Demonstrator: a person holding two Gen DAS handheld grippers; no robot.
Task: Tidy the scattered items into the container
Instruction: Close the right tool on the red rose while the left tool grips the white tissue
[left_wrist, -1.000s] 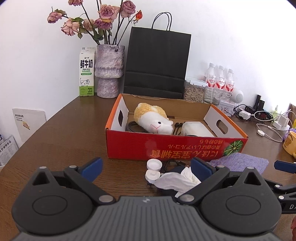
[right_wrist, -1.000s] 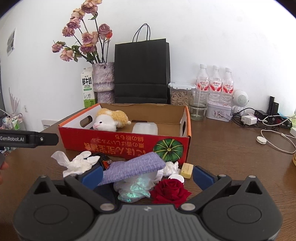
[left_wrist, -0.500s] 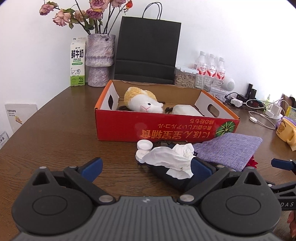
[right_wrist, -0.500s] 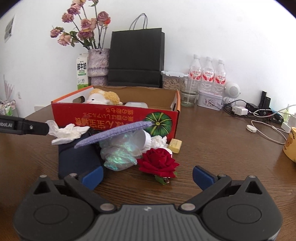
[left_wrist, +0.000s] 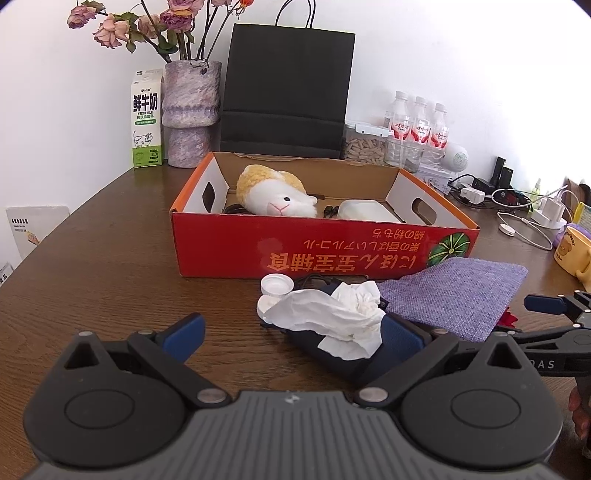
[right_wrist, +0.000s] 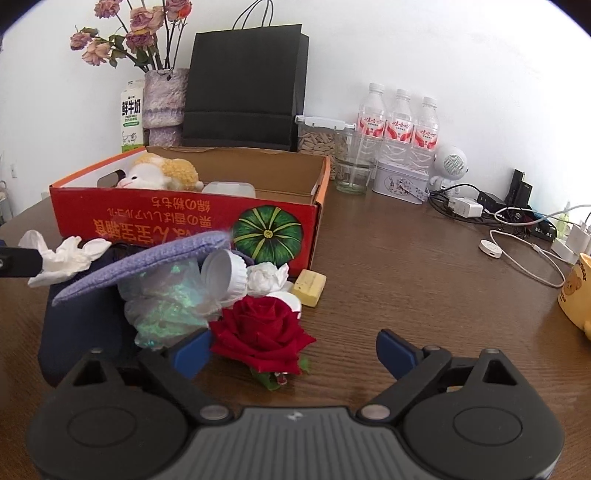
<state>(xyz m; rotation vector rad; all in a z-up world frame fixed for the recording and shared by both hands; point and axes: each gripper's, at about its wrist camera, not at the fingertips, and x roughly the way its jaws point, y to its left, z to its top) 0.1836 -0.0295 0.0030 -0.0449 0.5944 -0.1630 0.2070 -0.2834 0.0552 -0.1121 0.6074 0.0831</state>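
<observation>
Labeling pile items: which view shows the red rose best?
Right wrist. The red rose lies whole and near, bloom and green base visible, just ahead of the open right gripper. In left wrist only a red sliver peeks past the purple pouch.

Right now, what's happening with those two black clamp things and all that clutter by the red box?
A person is tidying a table with a handheld gripper in each hand. Both are open and hold nothing. The left gripper hovers near a crumpled tissue lying on a dark blue pouch. The right gripper is low over the table, close to a red rose. The red cardboard box already holds a plush toy; a purple cloth and white caps remain outside.
</observation>
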